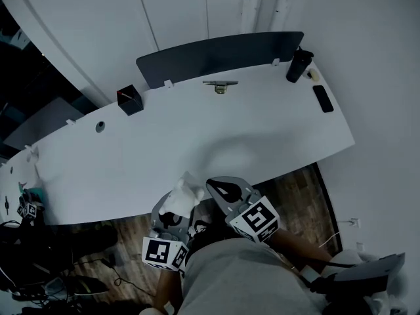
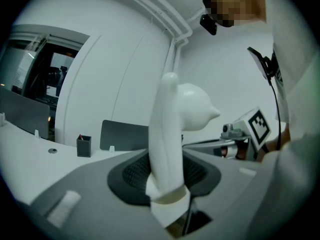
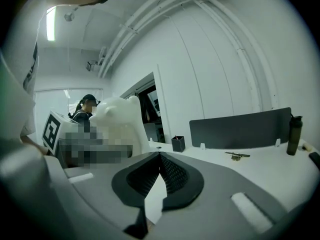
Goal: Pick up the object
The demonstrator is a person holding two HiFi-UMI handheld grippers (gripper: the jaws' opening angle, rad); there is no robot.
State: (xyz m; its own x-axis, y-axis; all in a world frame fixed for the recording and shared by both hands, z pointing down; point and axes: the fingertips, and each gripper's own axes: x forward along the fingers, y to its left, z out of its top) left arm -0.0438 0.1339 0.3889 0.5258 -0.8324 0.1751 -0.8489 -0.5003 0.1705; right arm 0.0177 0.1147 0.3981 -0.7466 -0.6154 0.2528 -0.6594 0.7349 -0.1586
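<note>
A white bear-shaped figure (image 1: 182,198) is held off the desk, near its front edge, by my left gripper (image 1: 176,210), which is shut on it. In the left gripper view the figure (image 2: 172,129) stands upright between the dark pads, its snout pointing right. My right gripper (image 1: 228,192) hovers just right of it, shut with nothing between its jaws. In the right gripper view (image 3: 160,171) the pads meet, and the bear (image 3: 120,121) shows at the left. A small metal object (image 1: 220,86) lies far back on the white desk (image 1: 262,136).
A dark divider panel (image 1: 220,56) stands along the desk's back edge. A black pen holder (image 1: 130,100) sits at back left, a dark bottle (image 1: 298,65) and a flat black item (image 1: 323,98) at back right. Wooden floor (image 1: 302,195) shows beyond the desk's front edge.
</note>
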